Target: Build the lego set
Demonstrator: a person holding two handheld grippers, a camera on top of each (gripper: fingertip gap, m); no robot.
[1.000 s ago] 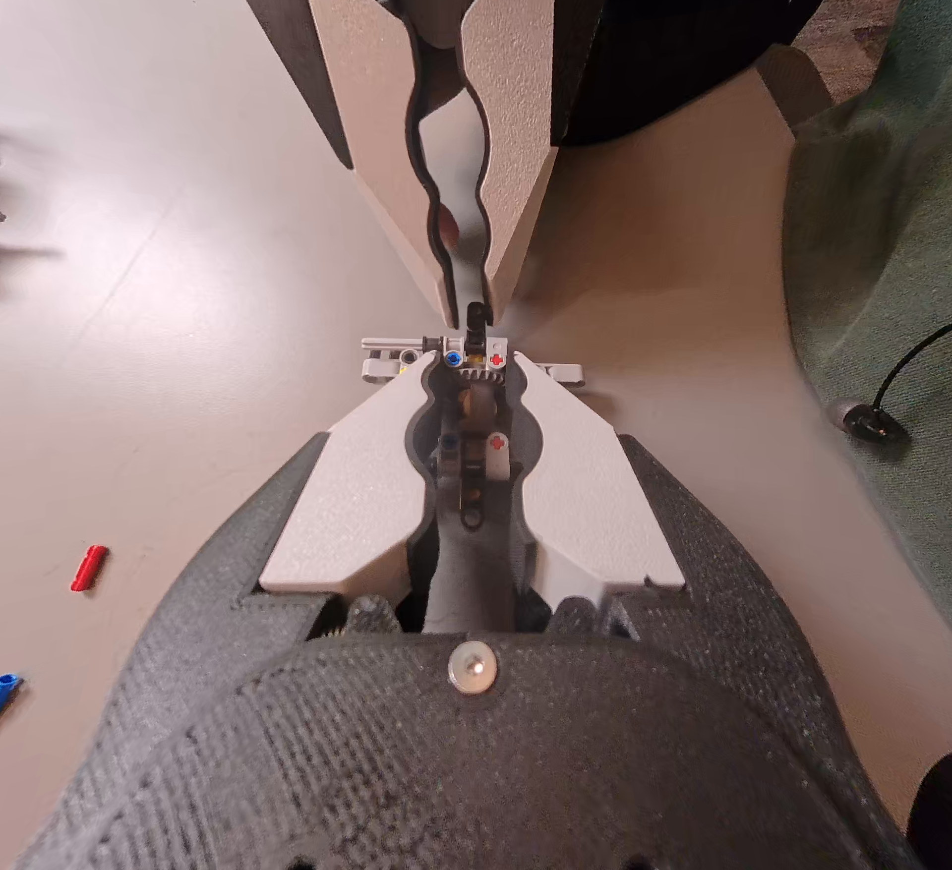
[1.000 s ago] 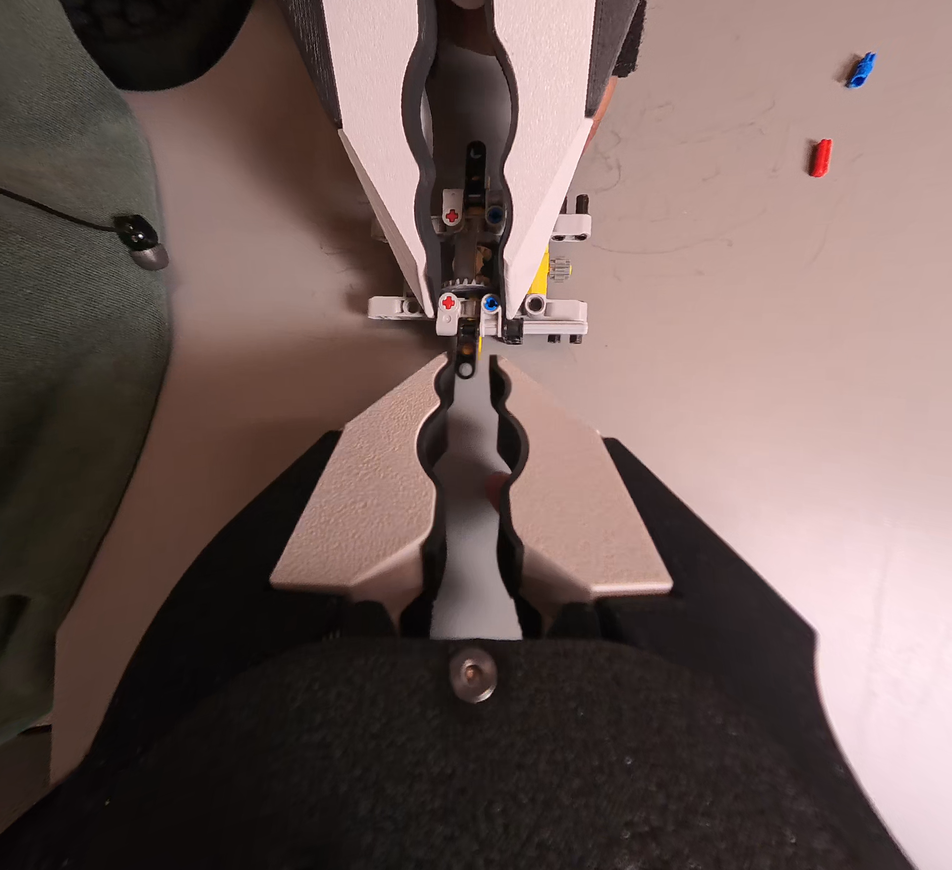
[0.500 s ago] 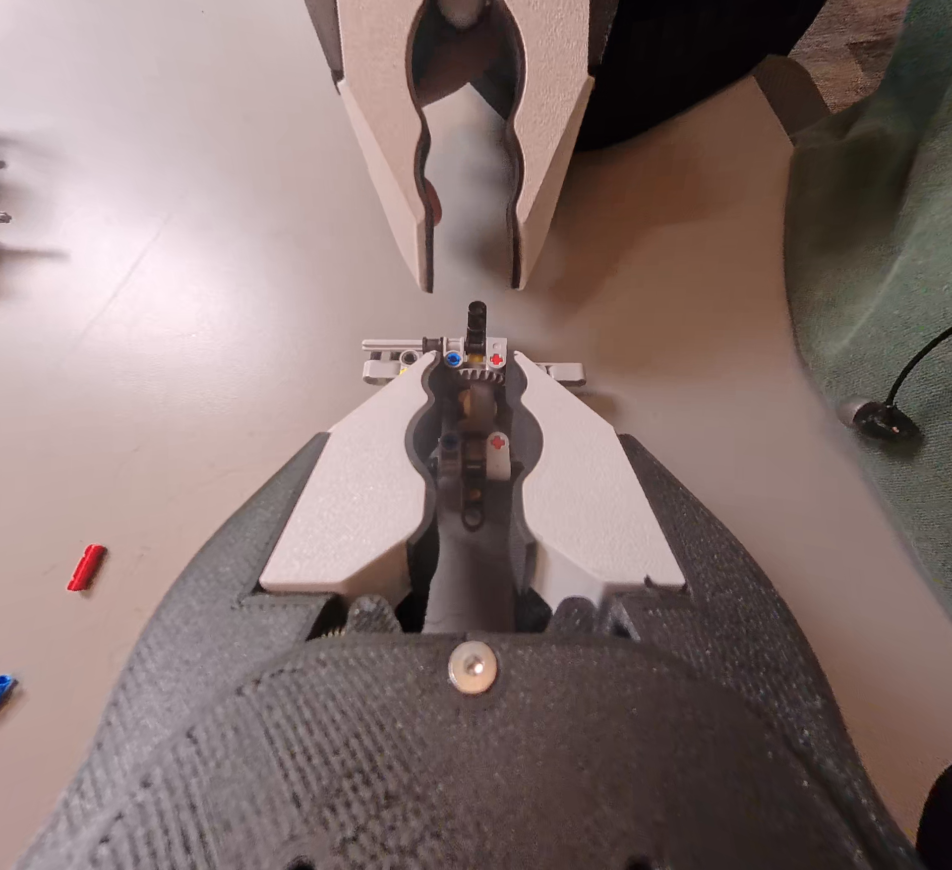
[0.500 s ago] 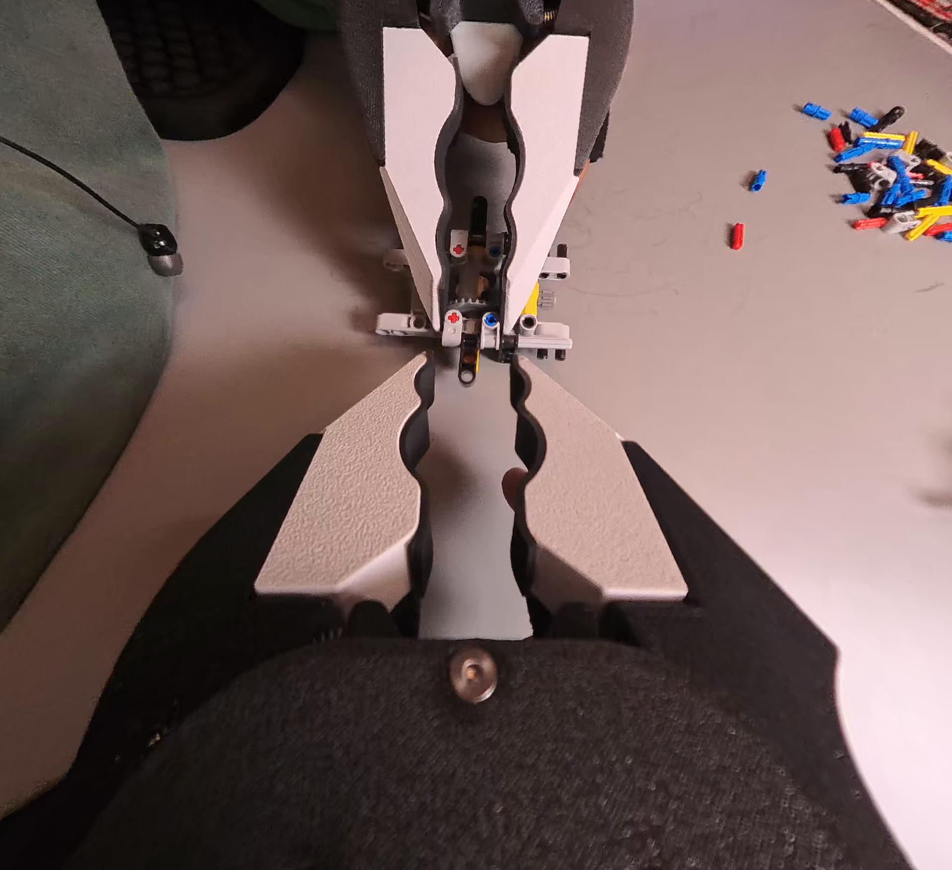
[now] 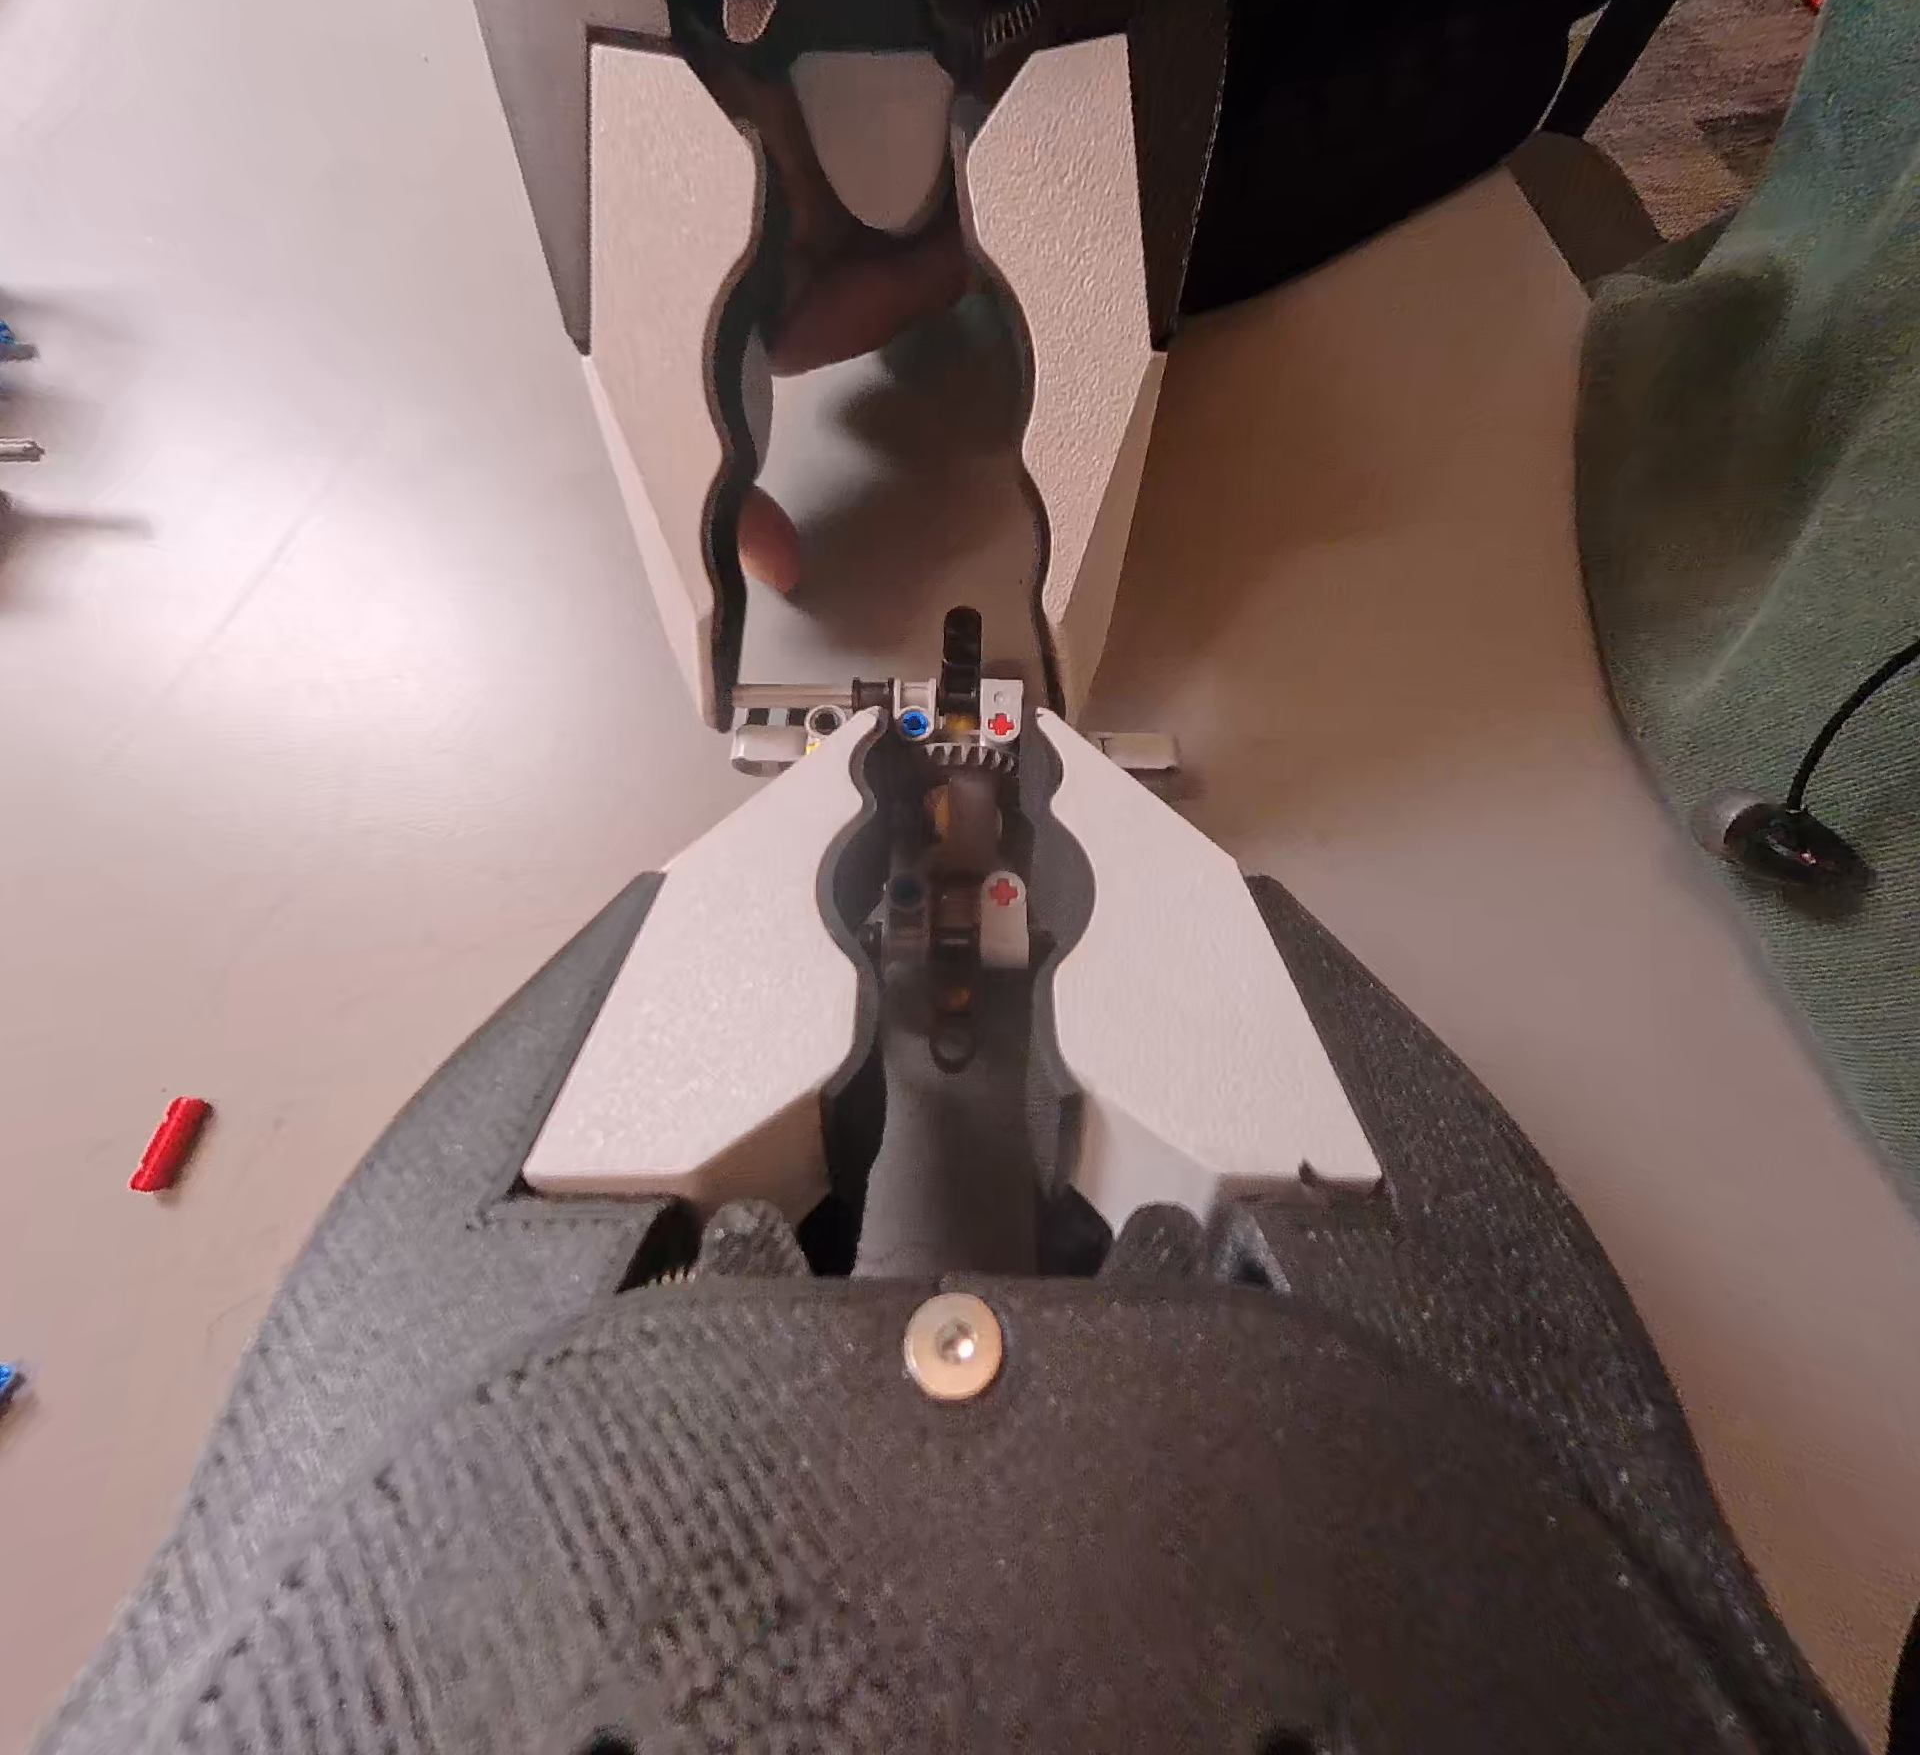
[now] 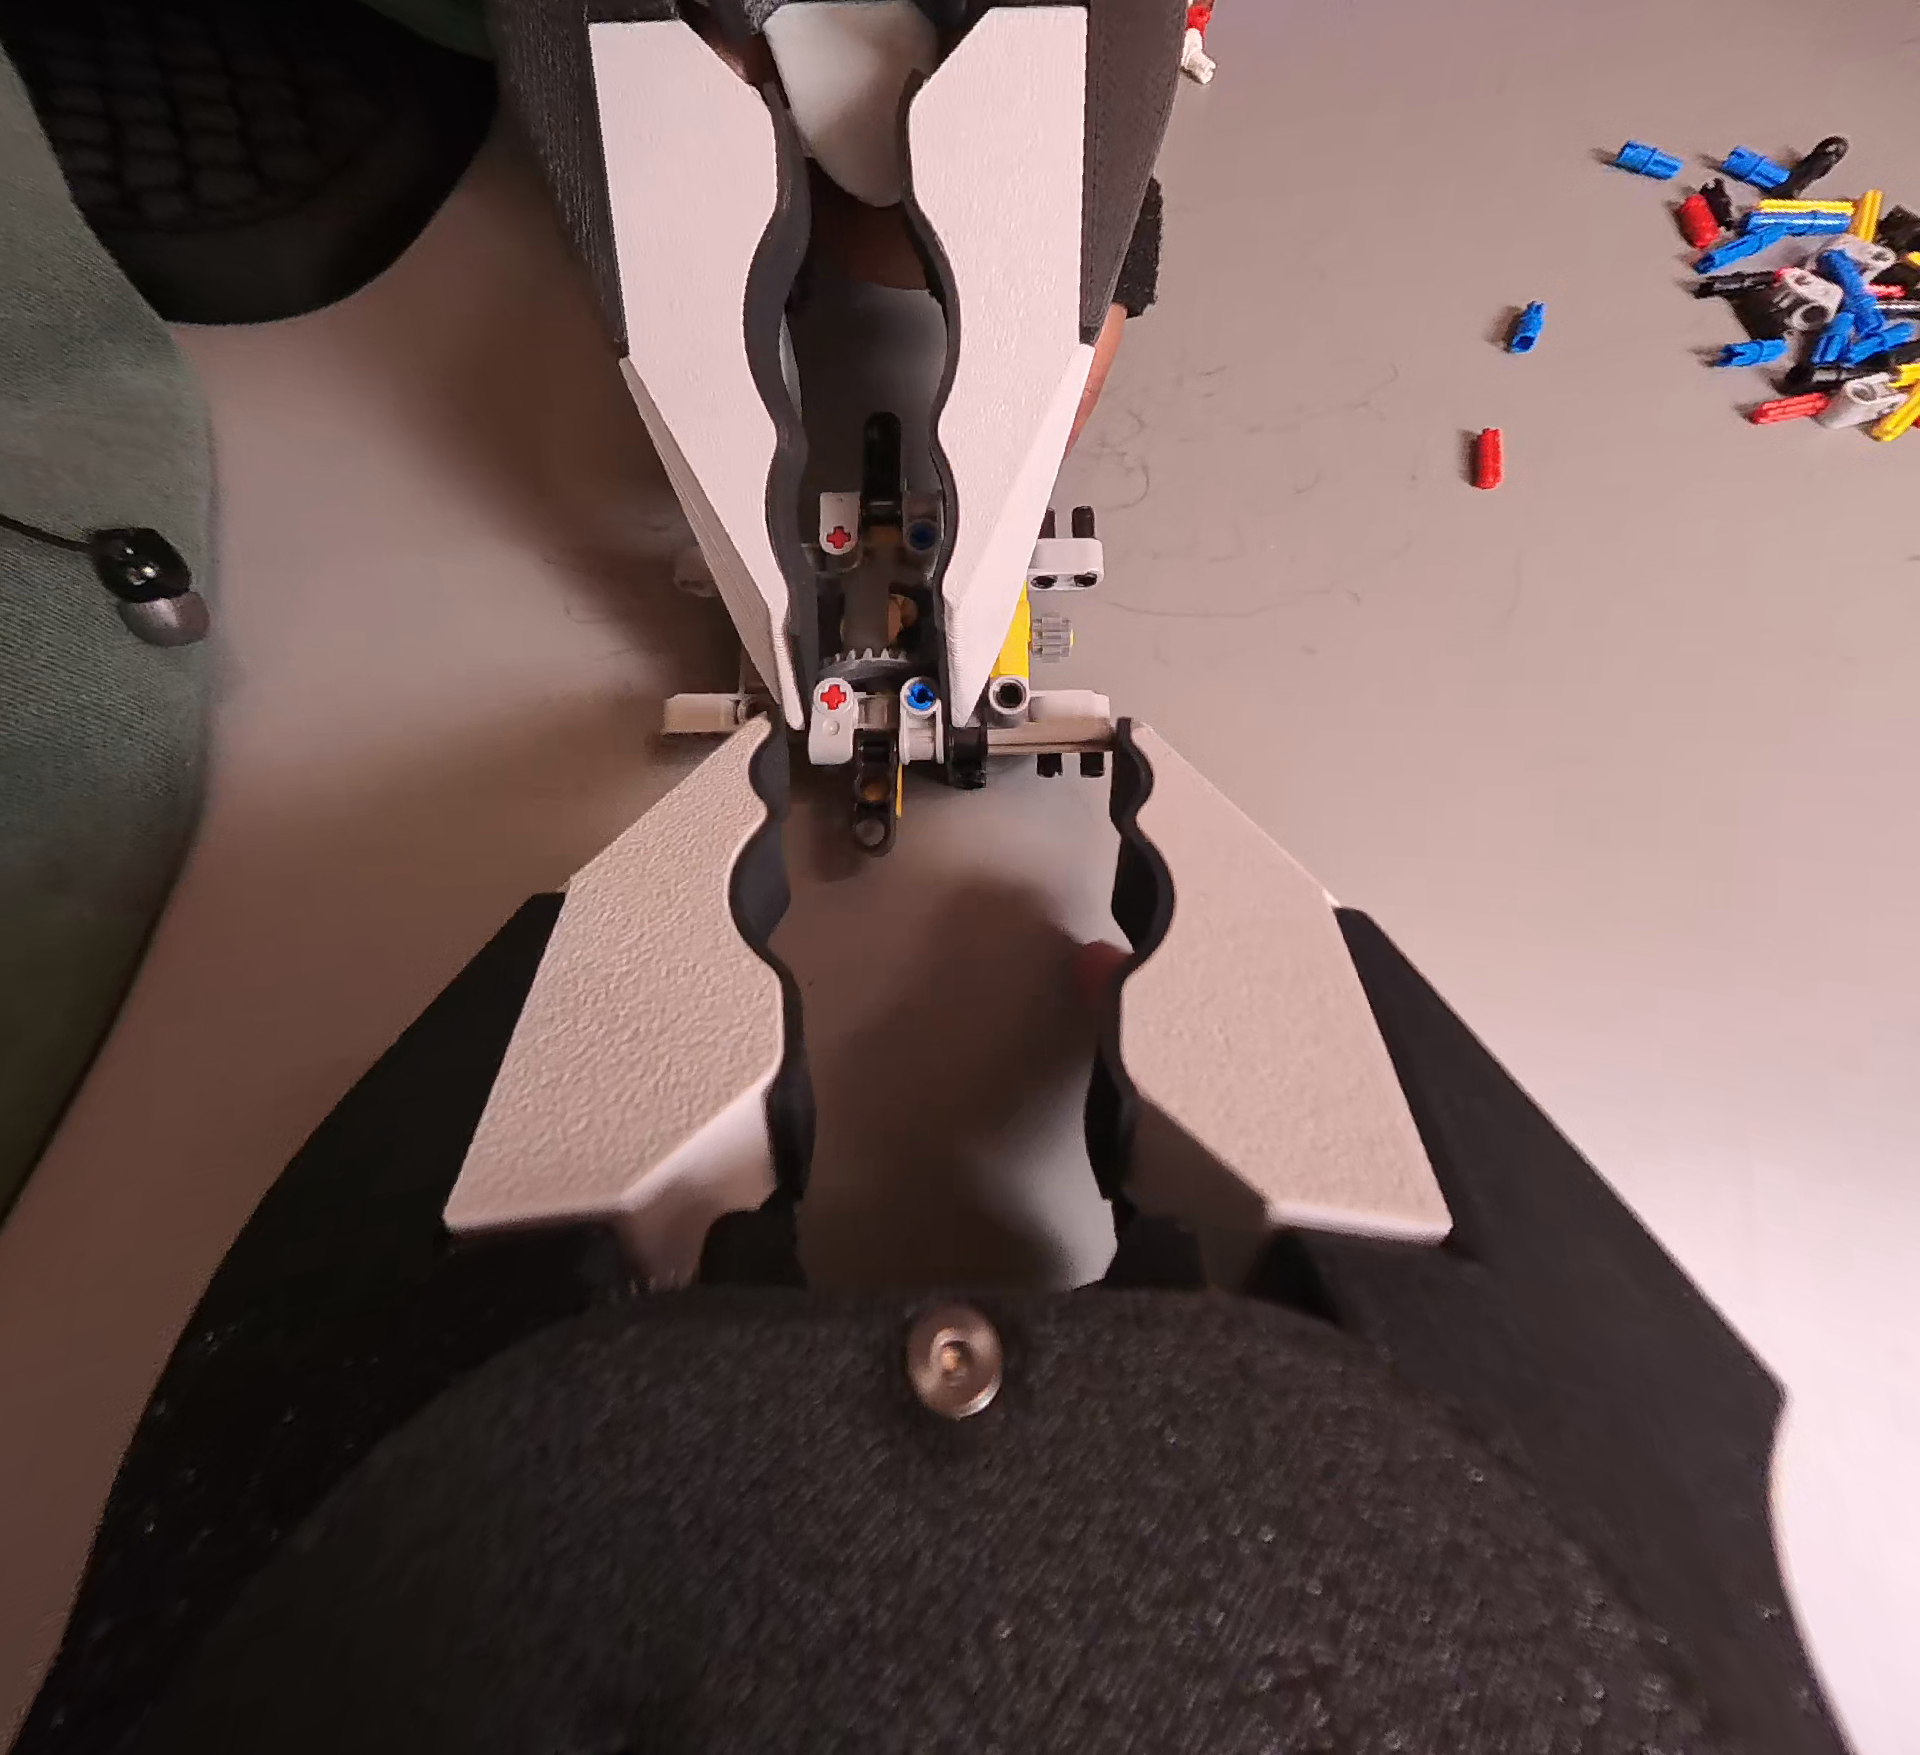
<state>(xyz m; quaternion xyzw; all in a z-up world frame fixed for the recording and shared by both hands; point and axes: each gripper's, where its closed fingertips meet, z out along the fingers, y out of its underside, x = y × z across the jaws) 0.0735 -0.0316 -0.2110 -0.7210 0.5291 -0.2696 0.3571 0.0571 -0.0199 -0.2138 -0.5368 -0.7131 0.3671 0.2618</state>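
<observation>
A: Grey tabletop (image 6: 1455, 874) is seen throughout; the partly built lego assembly (image 5: 956, 739) is kept clamped by the left gripper (image 5: 956, 749)

B: Right gripper (image 6: 940, 749) is held wide open at the assembly's black beam (image 6: 876, 791), nothing gripped

A: Build is judged far from done: one loose parts pile (image 6: 1808, 303) remains

B: Strays counted in the right view: one red pin (image 6: 1486, 458), one blue pin (image 6: 1525, 325)
</observation>
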